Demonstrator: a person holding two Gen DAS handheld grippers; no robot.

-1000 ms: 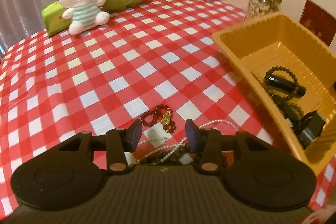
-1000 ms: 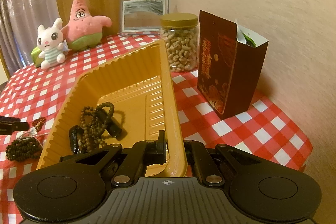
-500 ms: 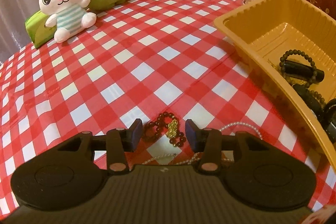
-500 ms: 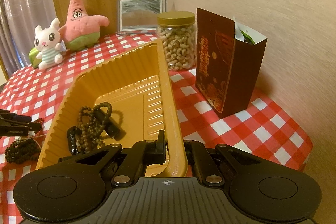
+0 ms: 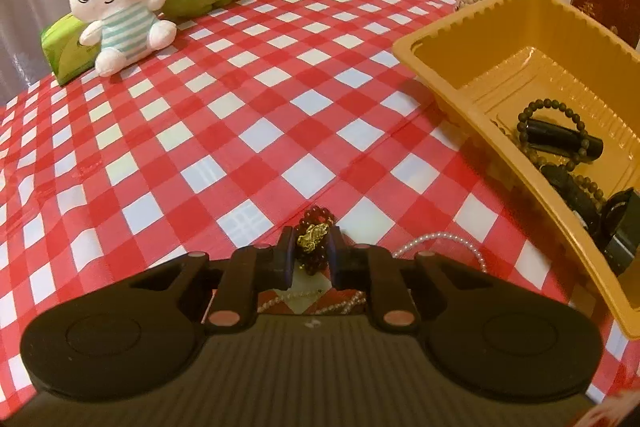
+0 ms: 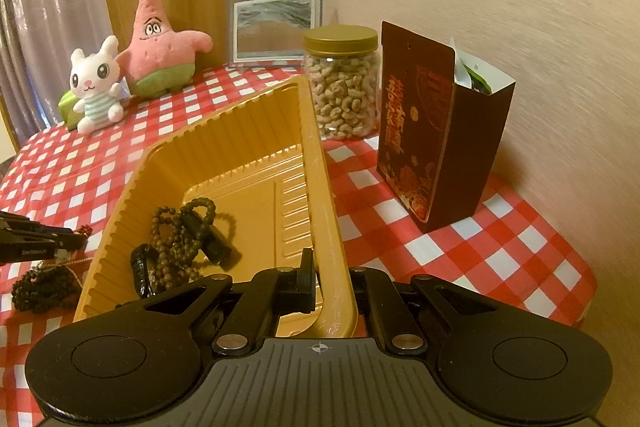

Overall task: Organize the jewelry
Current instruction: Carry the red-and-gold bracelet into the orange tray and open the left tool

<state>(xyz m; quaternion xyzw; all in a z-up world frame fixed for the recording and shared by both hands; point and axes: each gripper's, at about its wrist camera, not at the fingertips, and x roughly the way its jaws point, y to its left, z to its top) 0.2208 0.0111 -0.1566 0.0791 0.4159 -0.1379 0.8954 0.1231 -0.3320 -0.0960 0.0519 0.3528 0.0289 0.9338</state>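
Between the fingers of the left tool [image 5: 311, 253], near the counter's front edge, sits the dark red bead bracelet with a gold charm [image 5: 313, 241]; its jaws have just been closing and now pinch it. From there the yellow tray [image 5: 448, 43] lies to the right, its rim clamped in the shut right tool [image 6: 329, 285].
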